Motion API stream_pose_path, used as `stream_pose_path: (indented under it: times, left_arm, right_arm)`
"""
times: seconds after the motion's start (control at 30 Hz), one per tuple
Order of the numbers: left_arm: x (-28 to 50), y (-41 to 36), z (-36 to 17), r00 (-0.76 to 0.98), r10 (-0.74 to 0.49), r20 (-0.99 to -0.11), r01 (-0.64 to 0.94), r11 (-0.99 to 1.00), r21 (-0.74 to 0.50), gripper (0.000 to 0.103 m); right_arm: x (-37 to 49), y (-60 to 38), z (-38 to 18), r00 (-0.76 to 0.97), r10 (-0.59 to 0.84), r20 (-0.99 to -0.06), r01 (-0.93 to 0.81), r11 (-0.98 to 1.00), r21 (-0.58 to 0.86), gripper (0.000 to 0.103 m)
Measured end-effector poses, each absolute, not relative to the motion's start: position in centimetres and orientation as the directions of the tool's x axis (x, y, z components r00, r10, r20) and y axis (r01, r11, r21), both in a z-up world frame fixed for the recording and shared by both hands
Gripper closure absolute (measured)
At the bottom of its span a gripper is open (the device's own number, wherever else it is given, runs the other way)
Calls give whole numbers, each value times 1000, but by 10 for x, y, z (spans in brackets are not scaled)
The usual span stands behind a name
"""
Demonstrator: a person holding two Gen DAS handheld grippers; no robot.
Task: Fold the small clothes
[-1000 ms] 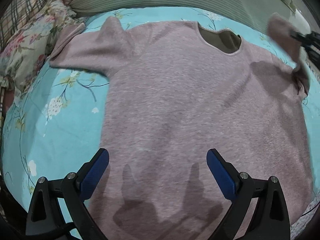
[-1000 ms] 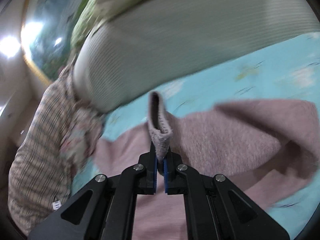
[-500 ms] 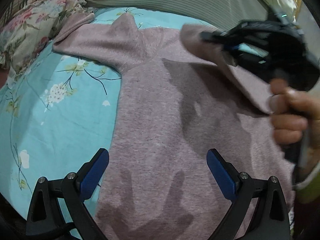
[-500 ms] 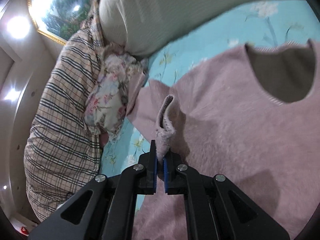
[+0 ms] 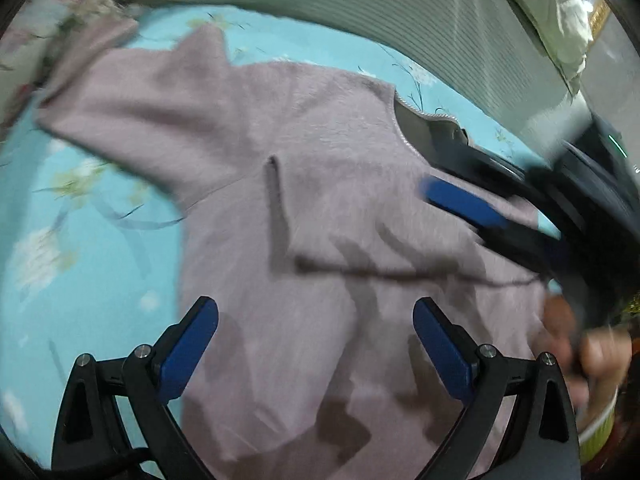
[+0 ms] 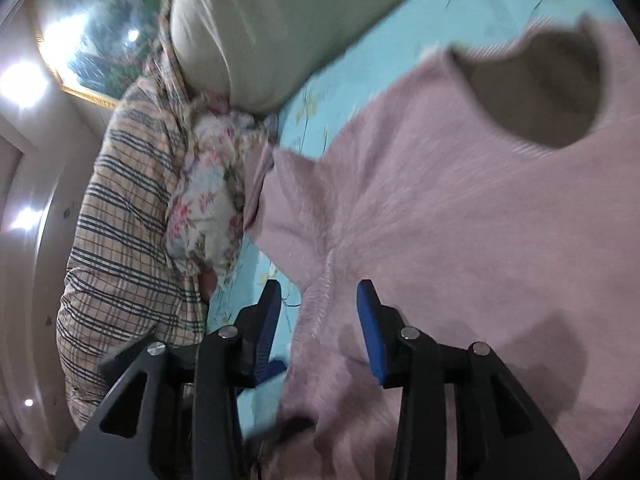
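Observation:
A pink fuzzy sweater (image 5: 320,184) lies flat on a turquoise floral bedsheet (image 5: 80,240). One sleeve (image 5: 380,236) is folded across the chest, its cuff near the middle. The other sleeve (image 5: 132,108) stretches out to the far left. My left gripper (image 5: 316,344) is open and empty above the sweater's lower body. My right gripper (image 6: 320,320) is open and empty above the sweater (image 6: 460,220), near the outstretched sleeve's armpit. It also shows in the left wrist view (image 5: 464,204) at the right, blurred.
A striped grey-green pillow (image 5: 400,20) lies behind the sweater. A floral cloth (image 6: 212,200) and a plaid blanket (image 6: 120,220) are piled at the outstretched sleeve's end. The bare sheet lies left of the sweater.
My right gripper carried the sleeve cuff across the chest, opened and let it go. The sleeve now lies folded on the sweater. My left gripper stayed open.

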State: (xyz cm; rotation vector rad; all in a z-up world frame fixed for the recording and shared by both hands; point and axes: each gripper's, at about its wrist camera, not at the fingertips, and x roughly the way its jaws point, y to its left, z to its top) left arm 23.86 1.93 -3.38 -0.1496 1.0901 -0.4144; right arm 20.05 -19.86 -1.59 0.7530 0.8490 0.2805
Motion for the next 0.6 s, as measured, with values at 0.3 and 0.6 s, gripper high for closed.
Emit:
stream_pose_path:
  times: [0.3, 0.6]
  left_arm:
    - [302, -11, -48, 331, -481, -812, 314, 867, -386, 68]
    - [306, -9, 6, 623, -320, -714, 314, 938, -147, 97]
  right_arm:
    - [92, -261, 23, 789, 289, -542, 193, 721, 666, 62]
    - [53, -332, 42, 783, -20, -622, 421, 752, 507, 62]
